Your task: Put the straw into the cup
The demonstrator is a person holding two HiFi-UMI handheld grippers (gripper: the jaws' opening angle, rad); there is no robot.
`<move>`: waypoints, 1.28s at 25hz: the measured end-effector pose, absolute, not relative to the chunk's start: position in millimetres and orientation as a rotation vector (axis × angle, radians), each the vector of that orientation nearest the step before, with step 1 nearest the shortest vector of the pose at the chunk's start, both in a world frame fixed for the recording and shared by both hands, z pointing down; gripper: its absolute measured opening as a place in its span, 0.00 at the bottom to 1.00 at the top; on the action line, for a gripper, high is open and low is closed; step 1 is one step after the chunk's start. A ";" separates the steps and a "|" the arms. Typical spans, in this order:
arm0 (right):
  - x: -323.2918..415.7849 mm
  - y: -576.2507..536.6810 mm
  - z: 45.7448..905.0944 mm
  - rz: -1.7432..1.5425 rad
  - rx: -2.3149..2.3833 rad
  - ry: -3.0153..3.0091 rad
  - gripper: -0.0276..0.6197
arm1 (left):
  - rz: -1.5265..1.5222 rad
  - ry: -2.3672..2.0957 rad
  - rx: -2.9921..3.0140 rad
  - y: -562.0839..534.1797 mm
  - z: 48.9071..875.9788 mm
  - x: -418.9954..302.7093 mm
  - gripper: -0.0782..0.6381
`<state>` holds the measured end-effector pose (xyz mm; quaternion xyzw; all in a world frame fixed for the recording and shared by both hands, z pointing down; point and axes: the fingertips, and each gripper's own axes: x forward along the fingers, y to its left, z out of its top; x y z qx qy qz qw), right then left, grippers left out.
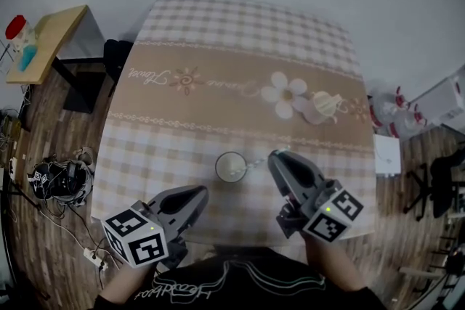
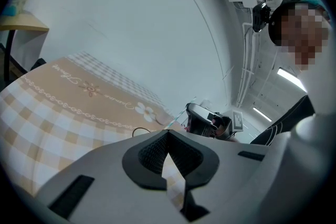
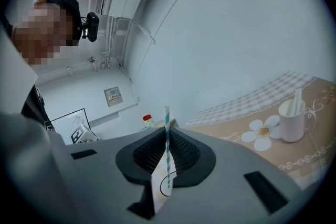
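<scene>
Beside cup (image 1: 232,167) | right claw (image 1: 276,155) grips straw (image 3: 167,136) | left claw (image 1: 203,192) closed, empty

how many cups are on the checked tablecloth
2: a cup near the front of the tablecloth, and a mug farther back on the right, by the flower print. None looks hidden.

The cup (image 1: 231,167) is standing on the table (image 1: 218,76), with the left gripper (image 1: 200,194) being held before and left of it, the right gripper (image 1: 275,156), gripping the straw (image 3: 167,136), just right of it, and the mug (image 1: 327,105) standing behind and right of it.
</scene>
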<state>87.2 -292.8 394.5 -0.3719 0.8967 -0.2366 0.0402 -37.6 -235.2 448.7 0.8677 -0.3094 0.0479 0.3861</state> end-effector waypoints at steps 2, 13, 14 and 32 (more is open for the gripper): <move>85.9 -297.2 402.5 -0.725 -1.144 2.755 0.09 | 0.127 -0.792 2.195 -236.9 453.9 -37.8 0.10; 74.1 -310.5 442.8 -0.731 -1.170 2.808 0.09 | 0.129 -0.841 2.121 -247.9 469.8 -49.4 0.10; 72.9 -311.2 445.3 -0.730 -1.168 2.810 0.09 | 0.130 -0.844 2.119 -249.1 470.8 -50.5 0.10; 63.1 -312.7 474.0 -0.776 -1.153 2.839 0.09 | 0.123 -0.878 2.087 -258.5 471.8 -60.2 0.10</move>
